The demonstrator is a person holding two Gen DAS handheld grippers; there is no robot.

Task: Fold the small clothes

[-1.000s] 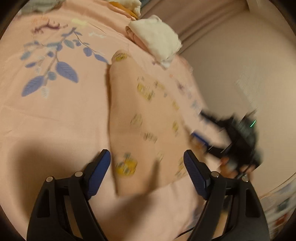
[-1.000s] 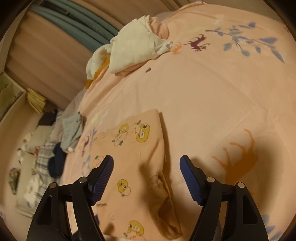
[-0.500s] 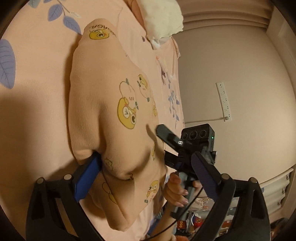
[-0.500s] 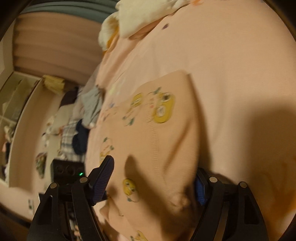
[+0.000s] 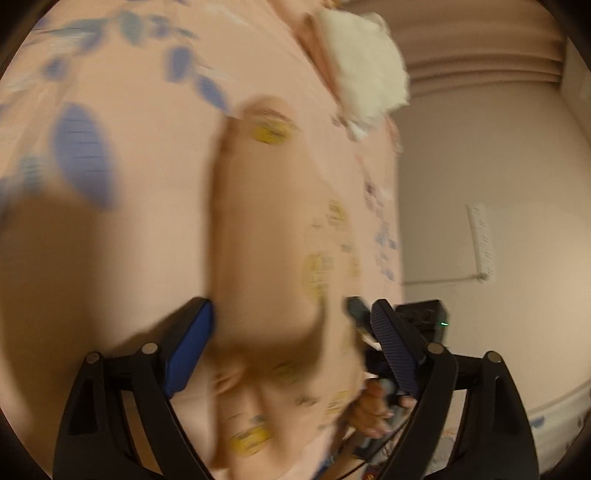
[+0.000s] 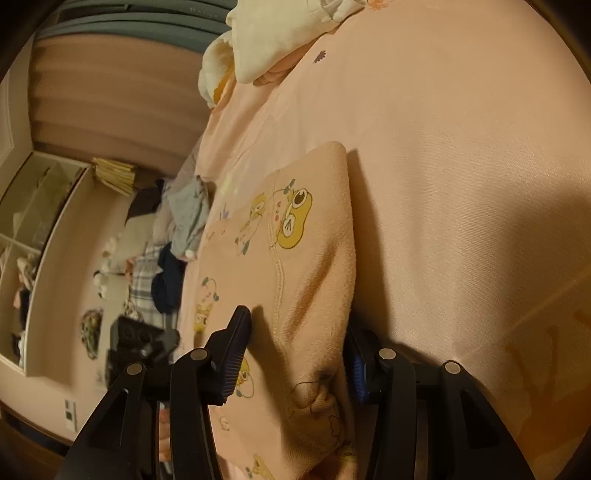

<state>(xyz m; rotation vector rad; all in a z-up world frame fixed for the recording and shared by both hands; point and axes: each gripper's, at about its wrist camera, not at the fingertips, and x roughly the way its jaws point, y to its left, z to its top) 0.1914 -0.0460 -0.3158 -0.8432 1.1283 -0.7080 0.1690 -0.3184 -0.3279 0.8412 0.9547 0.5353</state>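
Peach garment (image 6: 295,258) with yellow cartoon prints: lying folded on the pink bedspread (image 6: 461,166), near the bed's side edge. Right tool (image 6: 295,354): straddling the garment's near fold, its jaws having just been closing with the cloth bunching between them; whether the pads are pressing cannot be told. Left tool (image 5: 291,343): standing released and wide, jaws having just been opening, the blurred garment between them untouched. White clothes pile (image 6: 273,33): sitting towards the bed's far edge.

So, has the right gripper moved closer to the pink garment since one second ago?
Yes. The right gripper has closed in around the pink garment.
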